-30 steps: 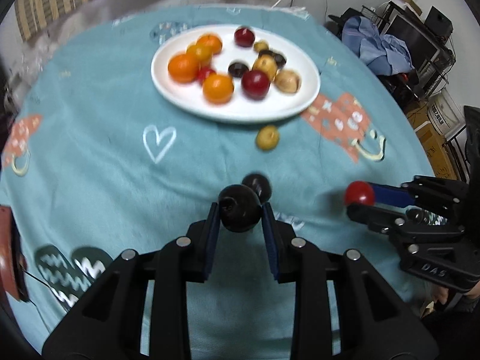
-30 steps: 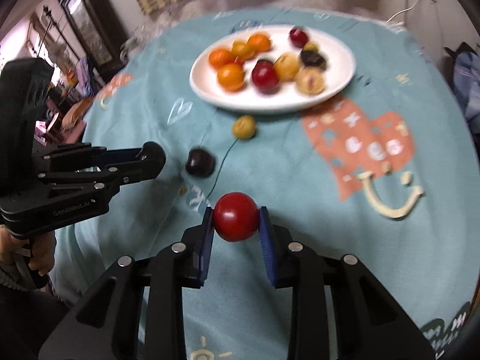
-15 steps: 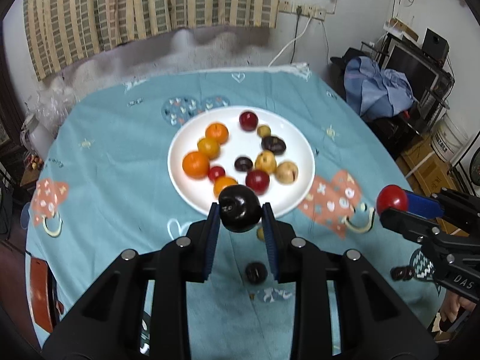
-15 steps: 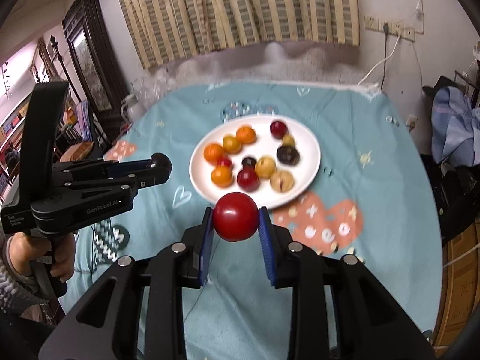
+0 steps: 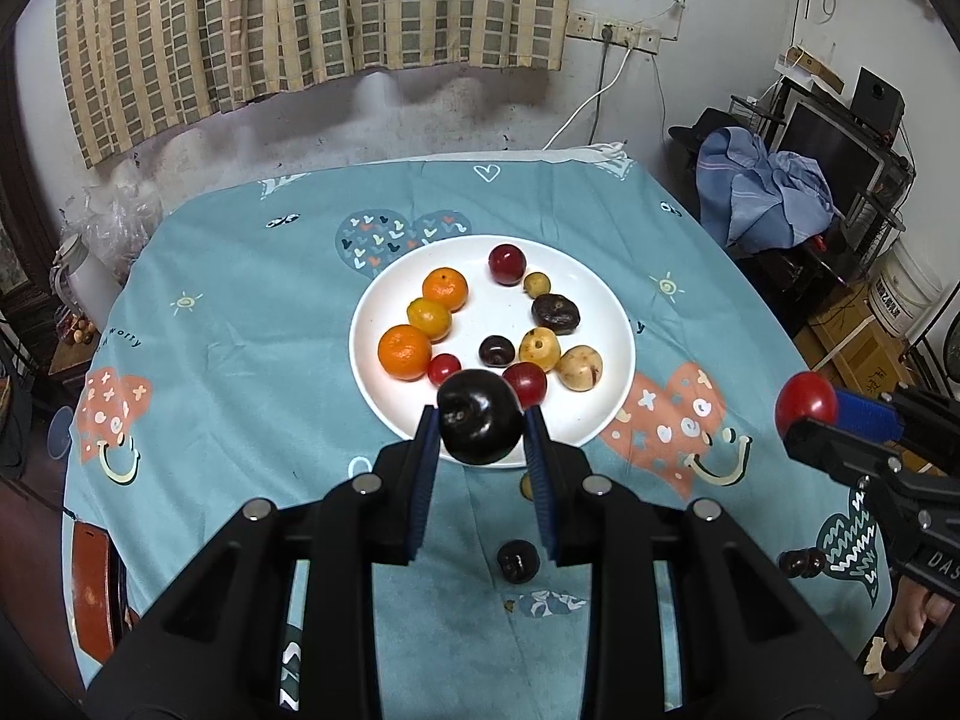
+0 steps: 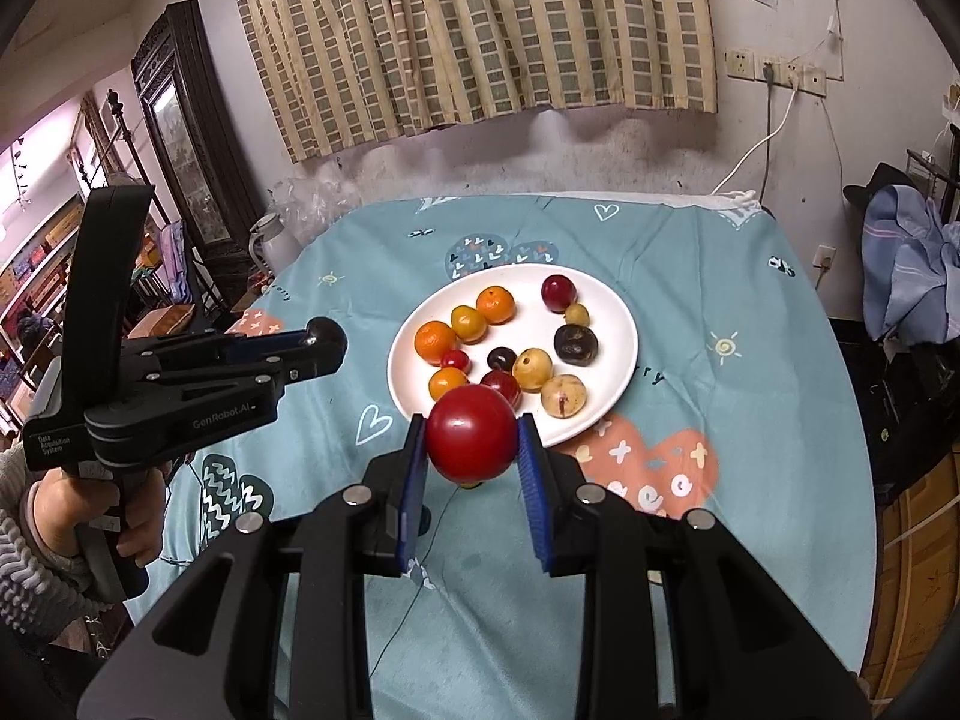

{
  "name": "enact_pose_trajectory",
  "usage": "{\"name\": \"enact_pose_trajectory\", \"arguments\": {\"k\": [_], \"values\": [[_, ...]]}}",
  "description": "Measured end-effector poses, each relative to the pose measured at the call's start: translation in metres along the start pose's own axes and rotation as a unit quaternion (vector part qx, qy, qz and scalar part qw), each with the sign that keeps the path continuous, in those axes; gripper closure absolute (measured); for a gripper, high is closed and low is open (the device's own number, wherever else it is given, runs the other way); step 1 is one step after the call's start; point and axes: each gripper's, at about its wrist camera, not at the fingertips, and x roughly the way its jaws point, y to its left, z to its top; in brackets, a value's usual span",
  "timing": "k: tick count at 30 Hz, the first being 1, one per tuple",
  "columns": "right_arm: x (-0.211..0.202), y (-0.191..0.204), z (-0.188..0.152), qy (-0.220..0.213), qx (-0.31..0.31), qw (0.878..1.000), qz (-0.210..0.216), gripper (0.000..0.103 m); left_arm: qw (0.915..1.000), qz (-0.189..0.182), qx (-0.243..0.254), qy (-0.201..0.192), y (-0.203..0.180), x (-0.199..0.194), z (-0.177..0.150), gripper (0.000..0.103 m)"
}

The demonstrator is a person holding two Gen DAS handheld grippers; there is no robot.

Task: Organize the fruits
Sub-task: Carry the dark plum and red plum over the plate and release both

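Fruits sit mostly on the white plate (image 5: 606, 414) at the centre of the left wrist frame, on my teal patterned tablecloth (image 5: 240, 324): three oranges (image 5: 405, 351) along its left side, a small cherry tomato (image 5: 444, 368) below them, a red plum (image 5: 507, 264) at the top, a small yellow fruit just beside it, a wrinkled dark fruit (image 5: 555, 313) to the right, and two yellowish fruits (image 5: 579, 367) near the lower right rim. My left gripper (image 5: 479, 426) is clamped on a glossy dark plum (image 5: 479, 425), its blue pads pressed against both sides, held in the air in front of the plate's lower edge. My right gripper (image 6: 471, 441) is squeezed onto a red tomato (image 6: 471, 441) in the same way, hanging before the plate's near rim in the right wrist frame; it also shows at the right edge of the left wrist frame, well apart from the plate. Two fruits lie loose on the cloth at the bottom centre of the left wrist frame: another dark plum (image 5: 517, 561) between my left gripper's arms, and a yellow one (image 5: 525, 485) half hidden behind the right finger. A striped curtain (image 5: 300, 18) hangs across the top of both frames, and a blue cloth heap (image 5: 762, 192) lies at the upper right.
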Motion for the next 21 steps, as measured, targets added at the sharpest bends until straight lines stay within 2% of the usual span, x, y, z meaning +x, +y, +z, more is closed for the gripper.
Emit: {"name": "enact_pose_trajectory", "arguments": {"k": [15,21], "values": [[0.005,-0.005,-0.004,0.005,0.010,1.000,-0.002,0.073,0.9995,0.030,-0.002,0.004,0.001,0.013,0.012,0.074],[0.031,-0.010,0.012,0.009,0.002,1.000,-0.006,0.073,0.9995,0.027,-0.008,0.012,0.005,0.034,0.026,0.074]]}}
